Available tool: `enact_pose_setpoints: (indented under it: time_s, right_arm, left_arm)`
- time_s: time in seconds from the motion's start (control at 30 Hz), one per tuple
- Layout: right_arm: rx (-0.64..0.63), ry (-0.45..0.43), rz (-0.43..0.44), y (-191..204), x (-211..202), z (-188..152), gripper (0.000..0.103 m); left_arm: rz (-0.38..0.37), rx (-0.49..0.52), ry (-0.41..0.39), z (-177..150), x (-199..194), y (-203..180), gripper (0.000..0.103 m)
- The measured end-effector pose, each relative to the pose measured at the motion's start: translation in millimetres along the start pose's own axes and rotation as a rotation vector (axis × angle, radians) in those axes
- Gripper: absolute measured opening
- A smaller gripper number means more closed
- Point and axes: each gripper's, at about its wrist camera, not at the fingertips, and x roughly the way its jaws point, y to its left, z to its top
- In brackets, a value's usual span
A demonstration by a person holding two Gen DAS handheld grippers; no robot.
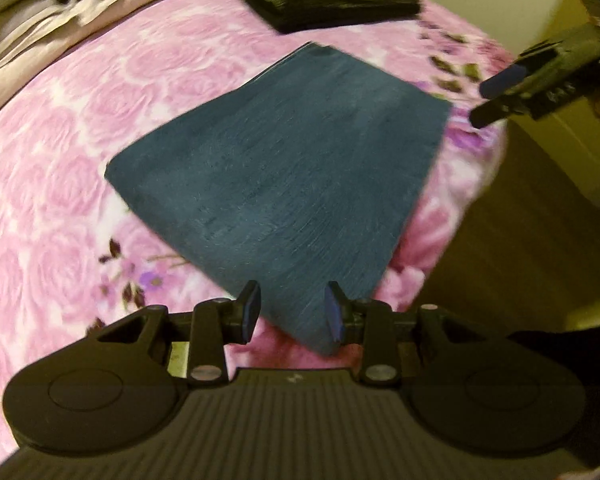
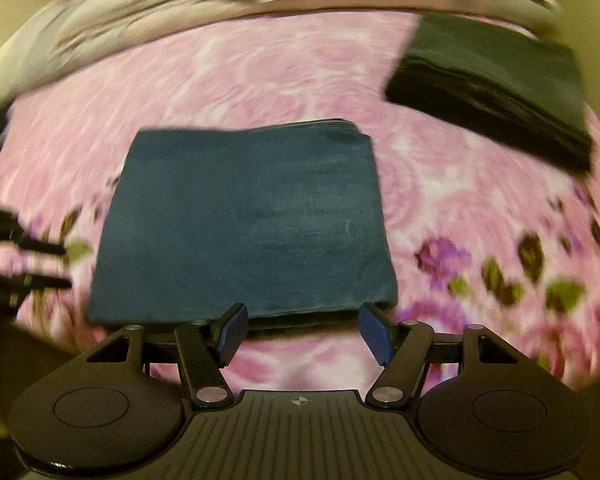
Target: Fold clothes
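Already squared into a neat rectangle, the teal cloth point(image 2: 244, 216) lies flat on the pink rose blanket point(image 2: 260, 76), near its front edge, with a folded dark stack point(image 2: 496, 84) lying apart behind it; the right gripper point(image 2: 304, 330) hangs spread at the cloth's near edge and the left gripper point(image 1: 292, 310) gapes over a corner, neither holding anything. To finish well, I judge, pinch all layers together and lift both sides evenly; no readable writing or brand shows
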Motion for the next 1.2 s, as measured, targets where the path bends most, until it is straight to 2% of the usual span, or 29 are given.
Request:
enact_pose_setpoints:
  time_s: [0.13,0.23,0.33,0.53,0.67,0.83,0.97,1.07,1.2]
  right_arm:
    - [-0.165,-0.007,0.071,-17.4,10.8,-6.1,0.066]
    - [-0.178,-0.007,0.100,-28.7,24.2,-6.9,0.066]
    - [-0.180,0.000,0.104,-36.3,39.4,-7.4,0.066]
    - [-0.295,-0.100,0.085,-36.8,38.3,-29.3,0.066]
    - [-0.232,-0.214,0.030,-38.6,45.5,-51.3,0.066]
    - [-0.133,-0.437,-0.099,-21.3,53.3,-83.8,0.066]
    - [-0.124,-0.592,-0.216,-2.2,65.4,-108.2,0.066]
    - [-0.194,-0.646,-0.291,10.8,73.9,-121.2,0.067]
    - [-0.319,-0.649,-0.373,25.2,78.0,-136.3,0.067]
  left_arm:
    - [0.090,-0.034,0.039,-1.3,18.0,-24.5,0.030]
    - [0.138,-0.052,0.060,-1.9,28.3,-31.3,0.030]
    - [0.139,-0.064,0.048,-5.5,30.4,-28.7,0.031]
    - [0.116,0.064,-0.052,-28.6,20.9,-29.2,0.033]
    - [0.062,0.130,-0.149,-47.5,22.5,-22.6,0.033]
    - [0.068,0.303,-0.344,-76.0,21.2,-23.7,0.036]
    - [0.064,0.361,-0.472,-94.0,27.3,-19.0,0.043]
    - [0.077,0.389,-0.547,-105.0,31.6,-18.9,0.043]
    - [0.129,0.412,-0.613,-116.1,33.6,-25.4,0.043]
